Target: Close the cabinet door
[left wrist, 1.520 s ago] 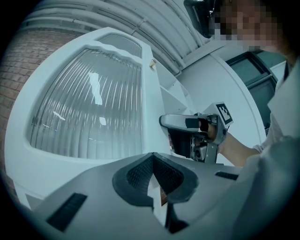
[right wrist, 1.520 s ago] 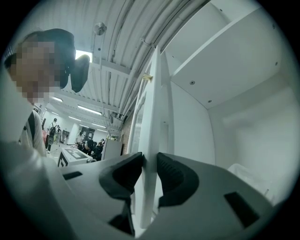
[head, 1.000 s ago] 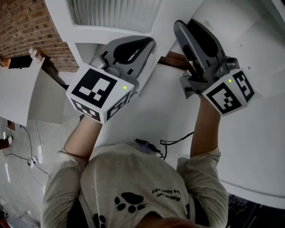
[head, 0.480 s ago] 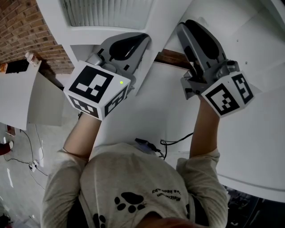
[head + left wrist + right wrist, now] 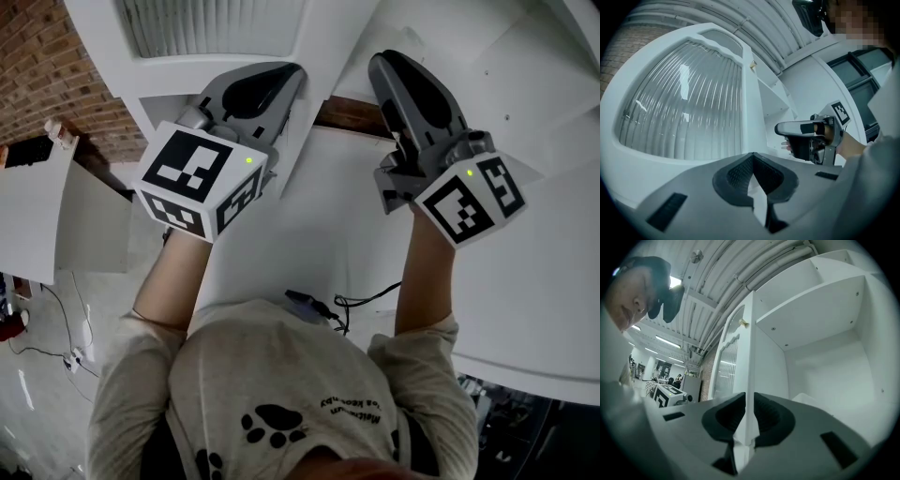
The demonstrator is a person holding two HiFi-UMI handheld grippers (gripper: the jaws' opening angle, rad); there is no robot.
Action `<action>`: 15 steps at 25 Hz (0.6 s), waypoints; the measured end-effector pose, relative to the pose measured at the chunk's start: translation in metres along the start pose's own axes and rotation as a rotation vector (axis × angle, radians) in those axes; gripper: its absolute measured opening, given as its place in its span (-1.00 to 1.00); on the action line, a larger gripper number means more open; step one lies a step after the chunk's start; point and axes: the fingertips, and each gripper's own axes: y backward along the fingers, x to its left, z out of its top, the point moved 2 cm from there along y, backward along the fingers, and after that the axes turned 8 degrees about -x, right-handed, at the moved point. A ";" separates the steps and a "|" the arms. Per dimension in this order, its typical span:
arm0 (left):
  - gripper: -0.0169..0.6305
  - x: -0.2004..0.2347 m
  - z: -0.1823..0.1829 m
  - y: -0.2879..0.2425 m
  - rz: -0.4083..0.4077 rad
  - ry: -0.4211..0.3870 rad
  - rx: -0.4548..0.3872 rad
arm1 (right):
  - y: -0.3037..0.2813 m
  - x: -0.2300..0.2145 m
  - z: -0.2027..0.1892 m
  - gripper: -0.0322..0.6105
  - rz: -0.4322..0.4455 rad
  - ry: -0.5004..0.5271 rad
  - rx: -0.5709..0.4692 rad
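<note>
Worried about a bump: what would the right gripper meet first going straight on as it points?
The cabinet door: its white edge already stands in the claw of the right gripper, whose jaws have just been closing on it. Pushing on would likely seat it deeper.

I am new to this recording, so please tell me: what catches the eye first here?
The white cabinet door with ribbed glass stands open at the centre. The right gripper, whose jaws have just been closing, clamps its edge; the left gripper sits near the glass.
</note>
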 end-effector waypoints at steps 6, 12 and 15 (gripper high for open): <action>-0.92 -0.001 0.000 -0.001 0.000 -0.002 0.000 | 0.018 0.006 0.001 -0.87 -0.071 -0.007 -0.019; -0.92 -0.003 -0.004 -0.002 -0.005 -0.004 0.022 | 0.034 0.018 0.001 -0.87 -0.124 -0.014 -0.028; -0.92 -0.003 -0.008 -0.002 0.002 0.004 0.033 | 0.041 0.027 -0.002 -0.87 -0.152 -0.012 -0.024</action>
